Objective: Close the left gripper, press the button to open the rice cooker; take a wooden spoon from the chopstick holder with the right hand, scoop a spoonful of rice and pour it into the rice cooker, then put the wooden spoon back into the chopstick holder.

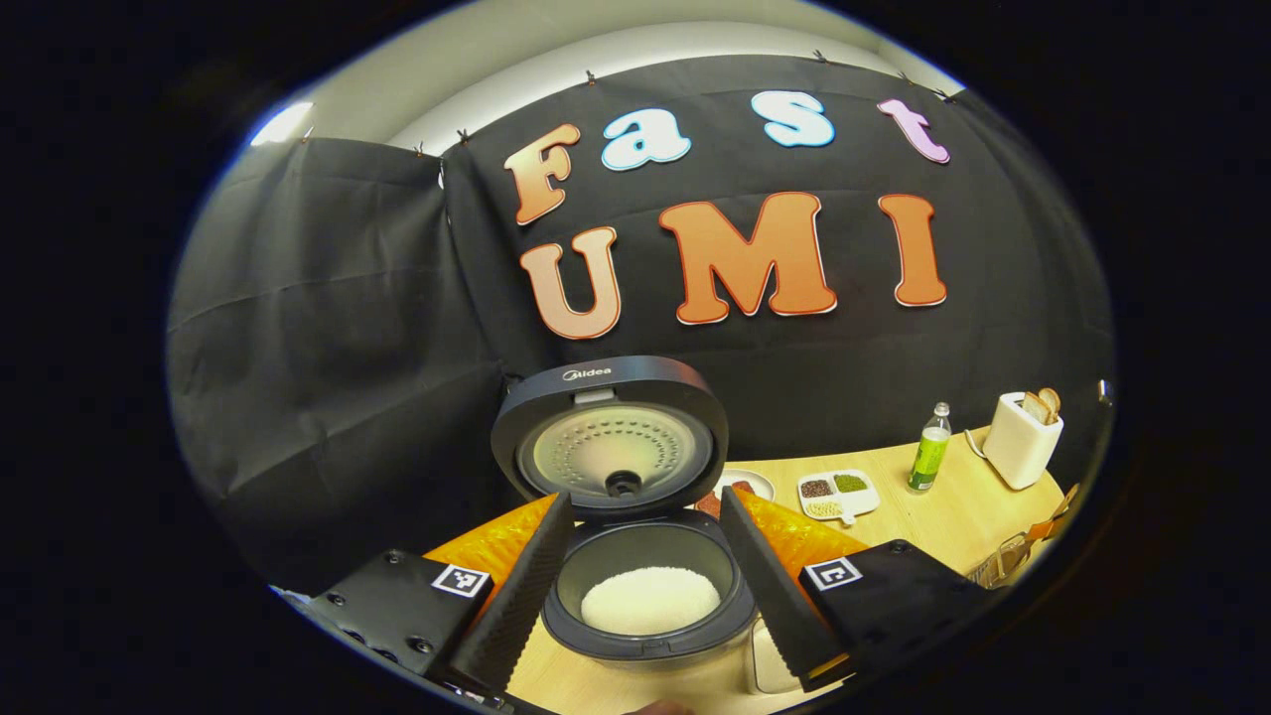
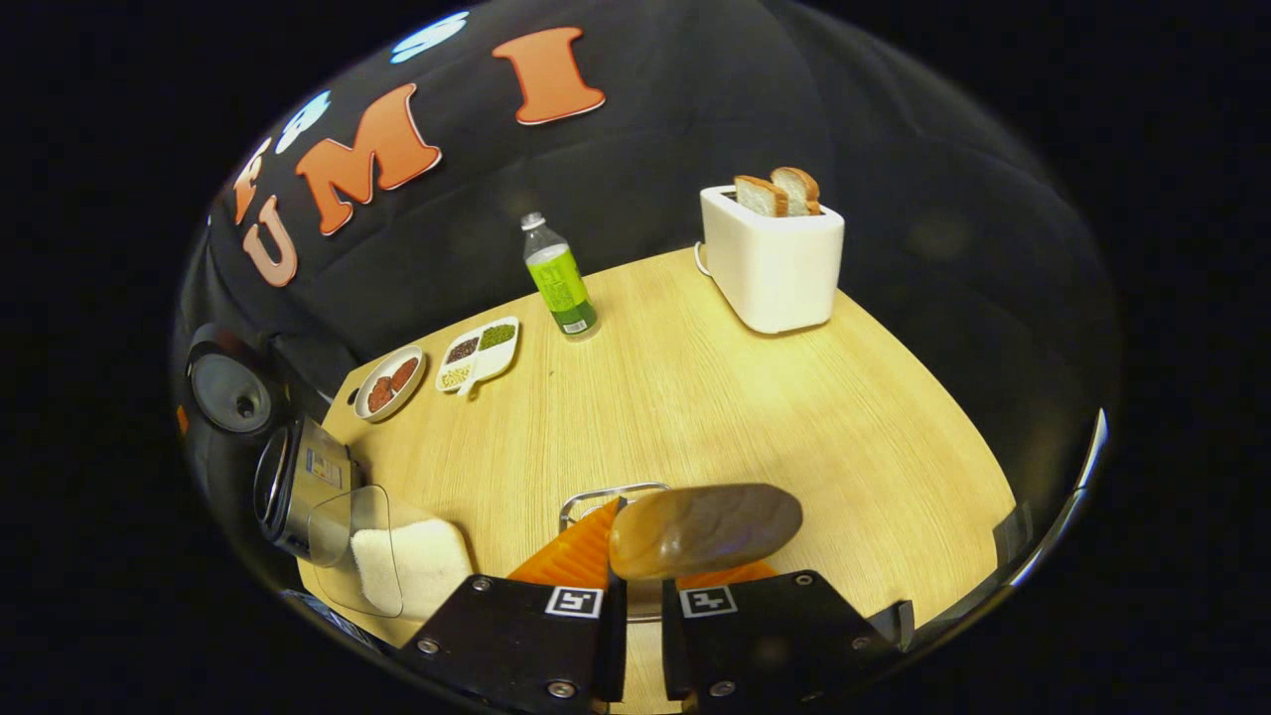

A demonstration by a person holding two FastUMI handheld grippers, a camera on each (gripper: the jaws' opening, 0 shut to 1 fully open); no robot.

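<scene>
The rice cooker (image 1: 645,606) stands on the table with its lid (image 1: 611,437) raised, and white rice (image 1: 650,599) lies in its pot. My left gripper (image 1: 645,501) is open, its two fingers spread to either side of the pot with nothing between them. In the right gripper view, my right gripper (image 2: 635,581) is shut on the wooden spoon (image 2: 705,529), whose bowl sticks out above the fingers with no rice showing on it. Just behind it is the wire rim of the chopstick holder (image 2: 601,494). A clear container of rice (image 2: 402,566) sits beside the cooker (image 2: 293,482) at the left.
On the wooden table (image 2: 715,397) stand a white toaster (image 2: 775,258) with two bread slices, a green bottle (image 2: 561,283), a divided dish of beans (image 2: 482,353) and a small plate (image 2: 389,382). Black cloth walls surround the table.
</scene>
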